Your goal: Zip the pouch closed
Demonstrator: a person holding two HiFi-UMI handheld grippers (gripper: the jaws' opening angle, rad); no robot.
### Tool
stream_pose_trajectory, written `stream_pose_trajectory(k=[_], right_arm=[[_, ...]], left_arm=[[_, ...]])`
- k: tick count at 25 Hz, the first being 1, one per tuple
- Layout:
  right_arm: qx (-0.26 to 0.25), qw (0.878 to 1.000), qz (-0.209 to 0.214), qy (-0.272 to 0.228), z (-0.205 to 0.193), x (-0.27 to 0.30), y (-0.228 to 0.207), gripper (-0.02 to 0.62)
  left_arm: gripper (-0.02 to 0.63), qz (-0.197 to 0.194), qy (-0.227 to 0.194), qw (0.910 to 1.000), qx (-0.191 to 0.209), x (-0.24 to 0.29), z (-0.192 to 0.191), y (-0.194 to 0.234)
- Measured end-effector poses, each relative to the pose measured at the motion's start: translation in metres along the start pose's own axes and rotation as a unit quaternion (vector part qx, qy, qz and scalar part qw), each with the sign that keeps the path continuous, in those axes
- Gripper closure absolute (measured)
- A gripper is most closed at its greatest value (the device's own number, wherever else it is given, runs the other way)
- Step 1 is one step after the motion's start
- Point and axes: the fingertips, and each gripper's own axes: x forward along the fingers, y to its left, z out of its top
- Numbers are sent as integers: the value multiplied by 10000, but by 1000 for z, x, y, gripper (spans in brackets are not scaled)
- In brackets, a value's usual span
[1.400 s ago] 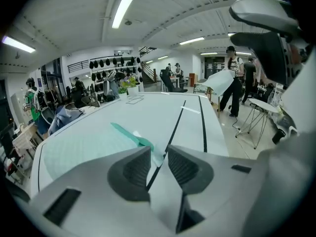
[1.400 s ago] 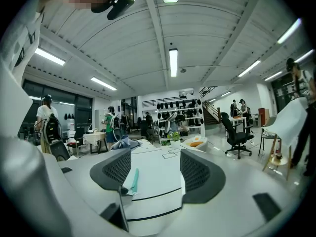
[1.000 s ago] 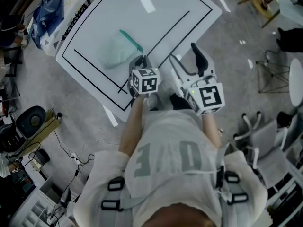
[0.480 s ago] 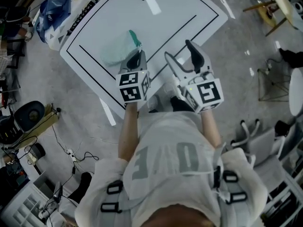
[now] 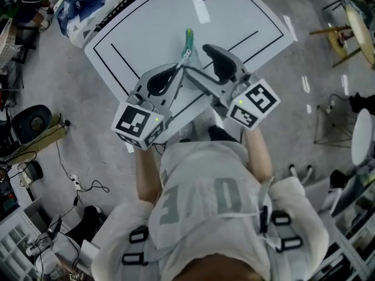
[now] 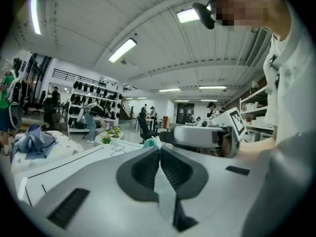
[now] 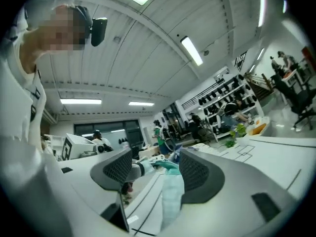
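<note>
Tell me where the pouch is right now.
Head view, centre: the pouch is held above the white table, pinched by the shut left gripper, its teal edge reaching between the open fingers of the right gripper.

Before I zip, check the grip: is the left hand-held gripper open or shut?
Shut: the left hand-held gripper pinches the pouch, thin fabric between its closed jaws.

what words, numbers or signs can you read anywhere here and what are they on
Shirt: two big pale characters on the front, seen from above and creased; not readable for certain.
Marker cube at the left: black-and-white square pattern, no letters.
Marker cube at the right: the same kind of pattern, no letters.
Table: black lines only, no words.
Background shelves in the gripper views: too small to read.
</note>
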Motion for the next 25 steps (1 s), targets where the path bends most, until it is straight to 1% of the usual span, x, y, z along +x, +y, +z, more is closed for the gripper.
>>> stream_pose_trajectory(k=[2,3,7,8,9,10,14,19,25], right_arm=[[186,9988,454,-10,-1,10,17,295],[288,9977,616,-16,-1,14,23,296],[736,9921,1011,-80,-5,25,38,302],[802,9912,1052,-93,-6,26,41,327],[832,9907,1070,-96,-7,28,42,375],[843,9905,1083,-90,-8,30,44,407],[927,9883,1210,-73,-9,37,51,442],[1097,9856,1276,-185,-9,42,56,486],[1423,9808,1311,-235,-10,42,55,495]], left_arm=[[594,-201,-105,9996,151,-12,3,-4],[594,-253,-144,9994,199,-18,3,-5],[594,-339,-183,9989,285,-34,4,-2],[594,-352,-165,9988,295,-36,4,-1],[594,-360,-157,9988,300,-39,3,0],[594,-362,-159,9988,301,-42,3,1],[594,-336,-221,9988,271,-54,5,7],[594,-328,-258,9989,235,-63,6,14],[594,-416,-323,9984,188,-63,12,12]])
